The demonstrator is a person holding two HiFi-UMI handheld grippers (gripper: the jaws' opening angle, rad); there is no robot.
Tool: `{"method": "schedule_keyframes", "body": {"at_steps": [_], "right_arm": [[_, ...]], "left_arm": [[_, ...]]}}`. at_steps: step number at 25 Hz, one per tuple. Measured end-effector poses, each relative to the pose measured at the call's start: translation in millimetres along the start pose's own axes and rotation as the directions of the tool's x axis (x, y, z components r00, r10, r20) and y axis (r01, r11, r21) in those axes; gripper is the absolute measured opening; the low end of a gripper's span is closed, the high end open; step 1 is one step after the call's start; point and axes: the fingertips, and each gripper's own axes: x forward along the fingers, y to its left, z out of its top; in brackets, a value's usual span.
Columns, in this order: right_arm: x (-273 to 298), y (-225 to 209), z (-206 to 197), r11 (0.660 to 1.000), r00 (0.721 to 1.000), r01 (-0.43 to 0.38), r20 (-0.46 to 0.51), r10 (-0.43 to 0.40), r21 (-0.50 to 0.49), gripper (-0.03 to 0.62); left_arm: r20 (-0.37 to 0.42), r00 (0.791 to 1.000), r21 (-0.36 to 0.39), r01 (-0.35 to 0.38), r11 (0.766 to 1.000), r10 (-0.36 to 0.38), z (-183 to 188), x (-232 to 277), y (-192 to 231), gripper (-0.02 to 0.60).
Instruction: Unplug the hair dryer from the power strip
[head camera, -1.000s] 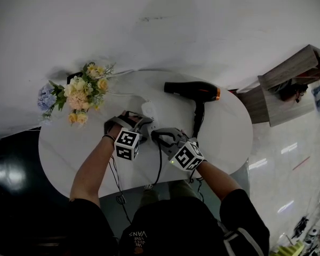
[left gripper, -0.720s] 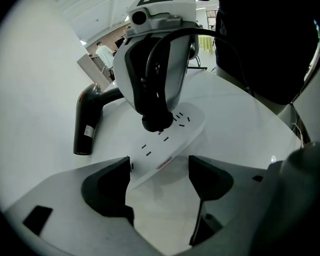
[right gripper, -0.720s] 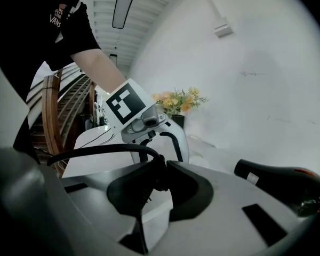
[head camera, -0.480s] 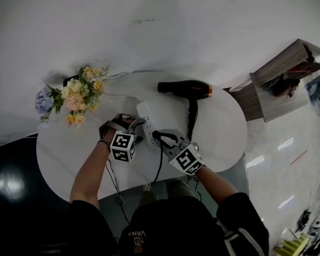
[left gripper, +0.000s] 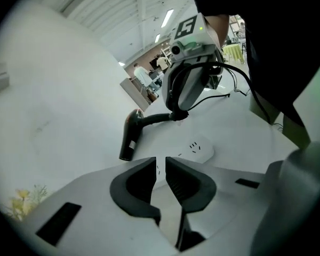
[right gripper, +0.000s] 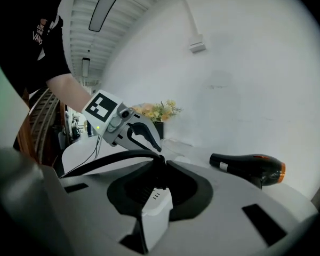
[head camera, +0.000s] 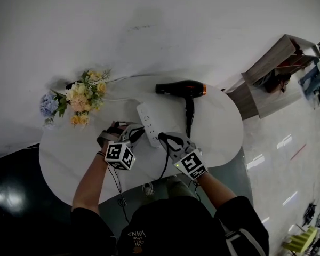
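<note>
**Gripping the plug at the strip's near end**

We start at the left of the round white table [head camera: 64, 148], where a bunch of flowers [head camera: 77, 97] stands near the far edge.

Next comes our left gripper [head camera: 134, 134]. Its tips are at the left side of the strip [head camera: 148, 122]. In the left gripper view its jaws are nearly together, with only a slit between them and nothing caught there. The strip shows through that slit and beyond it.

The white strip lies about mid-table and runs from the far side toward us.

At its near end, our right gripper [head camera: 161, 139] has its jaws closed on the black plug [right gripper: 158, 181]. In the right gripper view the plug sits on the strip's end, between the pads. We cannot tell how deep it sits in the socket. Its black cord [head camera: 164, 167] runs from the plug toward us and over the table edge.

Right of the strip's far end, and apart from it, the black dryer [head camera: 180, 89] lies on its side. Its nozzle points left, an orange ring is at its right end, and its handle points toward us.

Past the table's right edge stands a wooden shelf [head camera: 266, 84].
</note>
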Motion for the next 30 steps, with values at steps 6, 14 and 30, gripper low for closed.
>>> {"method": "schedule_keyframes", "body": {"at_steps": [6,14,30], "right_arm": [[-22.5,8.5,10.7,0.996,0.996,0.085,0.014,-0.085,0.029,0.075],[-53.6,24.2,19.7,0.978,0.981,0.186,0.031,-0.190,0.098,0.075],[-122.5,83.2,27.9,0.925,0.936,0.326,0.070,-0.345,0.196,0.074]], "left_arm": [[0.085,0.990,-0.088,-0.106,0.990,0.114,21.3,-34.5,0.4,0.029],[0.184,0.931,-0.346,-0.240,0.907,0.316,52.2,-93.3,10.3,0.018],[0.283,0.850,-0.522,-0.251,0.815,0.444,81.6,-183.5,-44.4,0.018]]}}
